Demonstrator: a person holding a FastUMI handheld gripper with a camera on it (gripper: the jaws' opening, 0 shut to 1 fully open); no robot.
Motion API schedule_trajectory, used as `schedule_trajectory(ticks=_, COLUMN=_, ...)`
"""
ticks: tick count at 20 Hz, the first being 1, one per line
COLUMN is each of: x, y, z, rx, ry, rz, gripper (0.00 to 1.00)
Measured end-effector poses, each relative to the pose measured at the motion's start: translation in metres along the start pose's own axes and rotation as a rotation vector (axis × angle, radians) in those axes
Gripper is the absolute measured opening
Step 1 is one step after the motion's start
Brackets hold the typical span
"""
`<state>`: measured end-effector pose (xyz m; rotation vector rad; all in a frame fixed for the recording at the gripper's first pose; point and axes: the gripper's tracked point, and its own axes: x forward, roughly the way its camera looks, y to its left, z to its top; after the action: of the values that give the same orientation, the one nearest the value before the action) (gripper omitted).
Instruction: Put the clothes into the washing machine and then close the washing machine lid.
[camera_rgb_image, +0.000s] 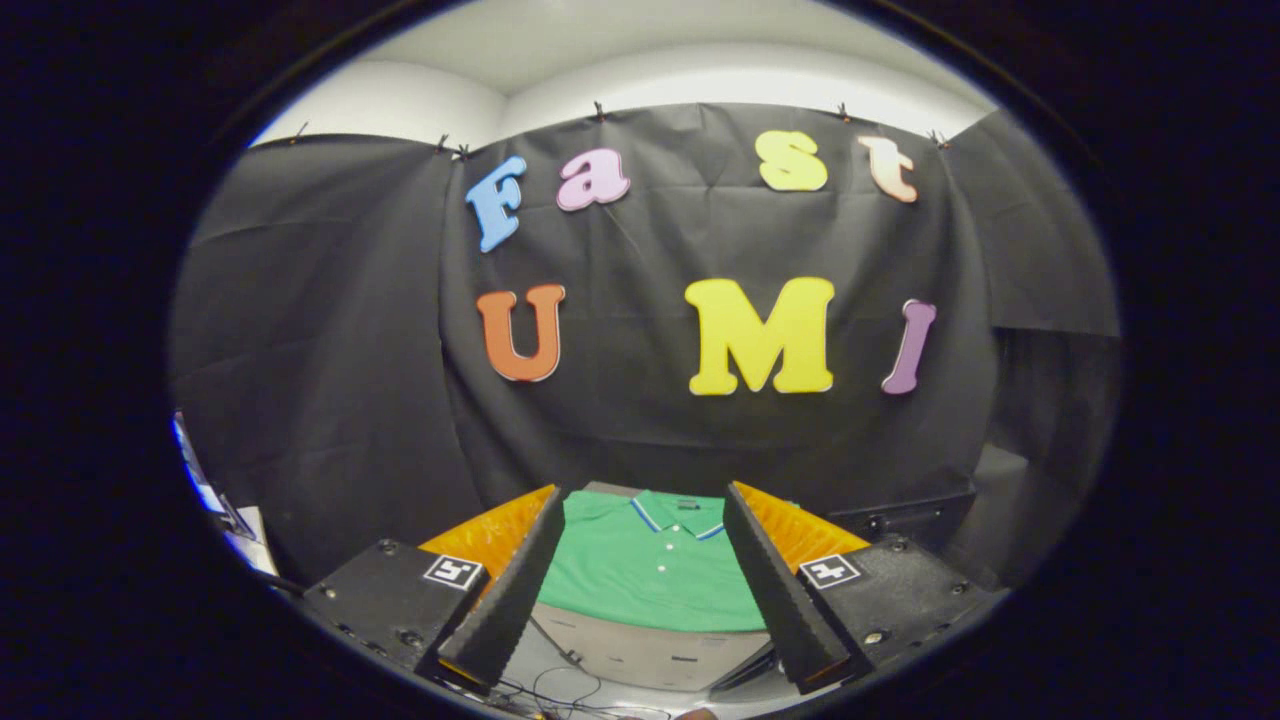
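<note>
Green polo shirt (645, 575) w/ white buttons & blue-trimmed collar, folded flat. Lies ahead of the gripper (640, 510), seen through the gap betw. its two fingers; not touched.

Gripper: fingers spread wide, nothing held, raised above the shirt and apart from it.

Step (est.): very start of task – approach to pick up the shirt; nothing loaded yet. Washing machine & lid: cannot place them from here.

Next move (est.): lower & tilt fingers down to the fabric, pinch a bunched fold near collar or middle so the whole garment lifts in one go; cloth is limp, so a shallow nip at an edge may let it unfold and drag.

Surface: pale tabletop (650, 655) under the shirt, near edge showing; thin dark cables (560, 690) trail below it.

Room: black cloth wall (330, 350) behind, clipped up along its top; white wall & ceiling (640, 60) above.
</note>
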<state>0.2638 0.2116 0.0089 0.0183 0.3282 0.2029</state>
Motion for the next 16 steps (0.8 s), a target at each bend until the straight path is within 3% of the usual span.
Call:
schedule_trajectory(ticks=6, x=0.096, y=-0.006, z=-0.023, rx=-0.027, ry=0.251, rz=0.024, gripper=1.0)
schedule_trajectory(ticks=9, x=0.143, y=-0.018, z=-0.048, rx=-0.039, ry=0.4, rz=-0.012, gripper=1.0)
schedule_trajectory(ticks=16, x=0.195, y=-0.025, z=-0.115, rx=0.015, ry=0.776, rz=-0.035, gripper=1.0)
